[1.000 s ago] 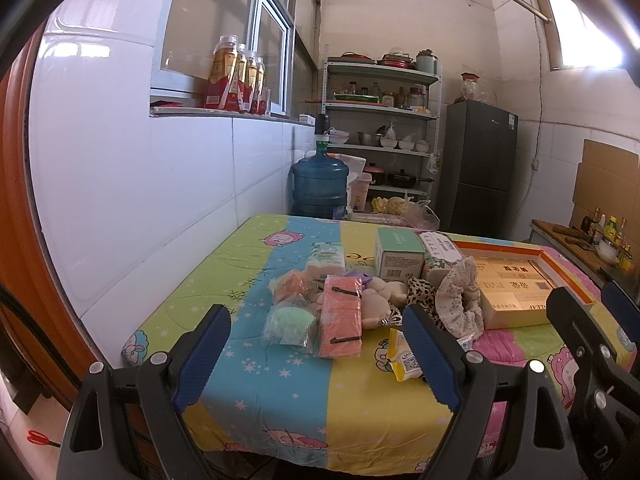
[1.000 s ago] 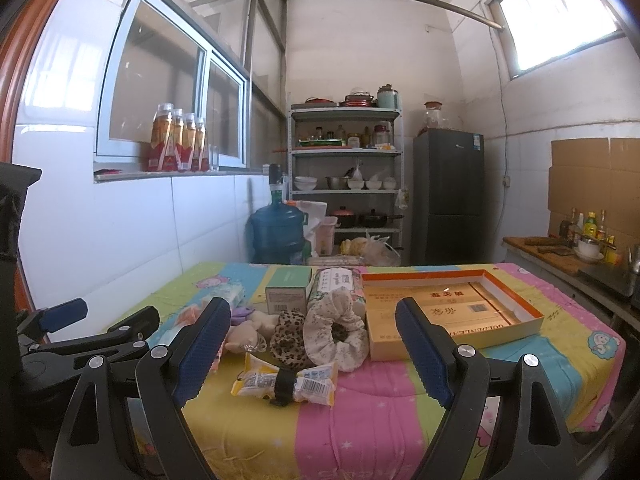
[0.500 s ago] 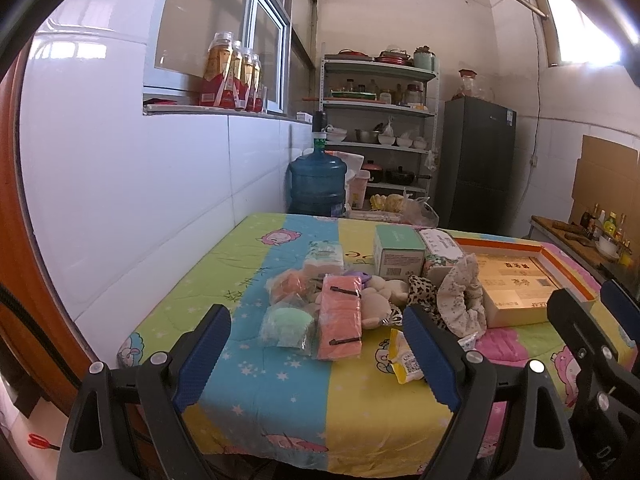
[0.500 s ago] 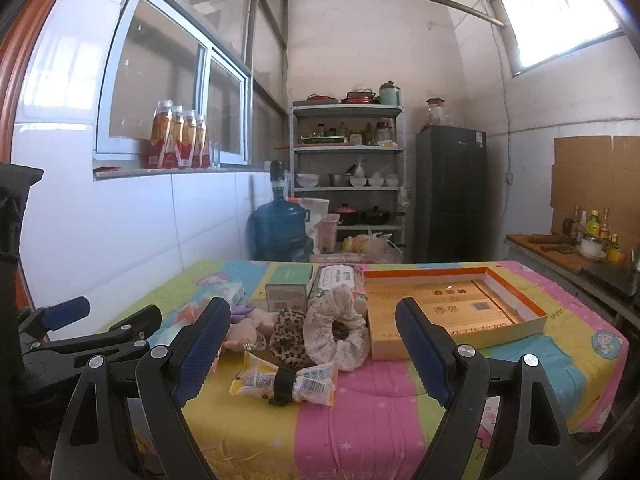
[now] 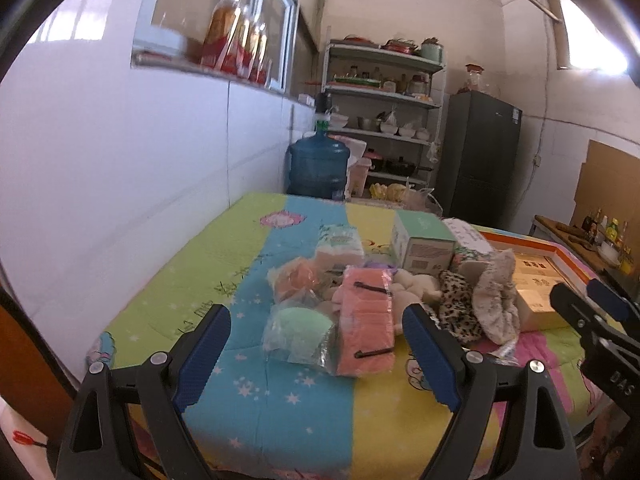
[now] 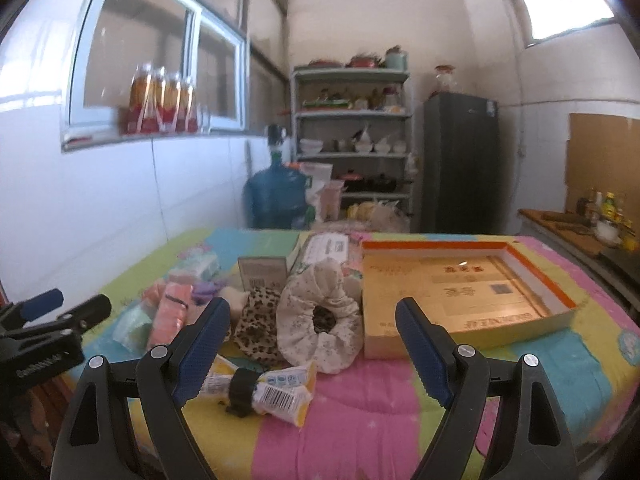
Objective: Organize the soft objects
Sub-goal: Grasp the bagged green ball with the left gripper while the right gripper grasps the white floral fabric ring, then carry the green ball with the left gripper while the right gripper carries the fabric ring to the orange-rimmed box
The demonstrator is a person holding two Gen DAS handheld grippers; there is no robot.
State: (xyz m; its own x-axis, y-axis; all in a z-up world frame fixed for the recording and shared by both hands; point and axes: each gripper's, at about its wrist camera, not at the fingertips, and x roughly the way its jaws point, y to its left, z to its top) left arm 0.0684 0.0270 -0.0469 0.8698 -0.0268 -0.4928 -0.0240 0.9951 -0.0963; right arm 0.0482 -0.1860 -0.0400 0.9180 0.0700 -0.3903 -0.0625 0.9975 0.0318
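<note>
Soft stuff sits in a loose pile mid-table on the striped cloth (image 5: pixel 304 400): cream scrunchie (image 6: pixel 320 320) leaning on the leopard scrunchie (image 6: pixel 260 320), both just beside the open cardboard tray (image 6: pixel 560 308). Left of them a pink cloth pack (image 5: pixel 366 324) in clear film, touching a bagged green sponge (image 5: pixel 298 332), with a bagged orange sponge (image 5: pixel 296 280) behind. A small plush lump (image 5: pixel 412 290) sits between the pink pack and the leopard scrunchie. A banded snack packet (image 6: pixel 260 390) lies nearest the right gripper (image 6: pixel 312 352).

Handling guess: everything light and squashy. Scrunchies will deform, so pinch across the ring's thick fabric, not through the hole. Film-wrapped items look slippery; grip the pink pack across its narrow width near the middle, and take the sponges by the body rather than the loose bag.

Right gripper is spread wide, nothing between its pads, hovering short of the cream scrunchie. Left gripper (image 5: pixel 316 352) is equally released and empty, lined up toward the green sponge and pink pack. A tissue box (image 5: pixel 424 246) stands behind the pile.
</note>
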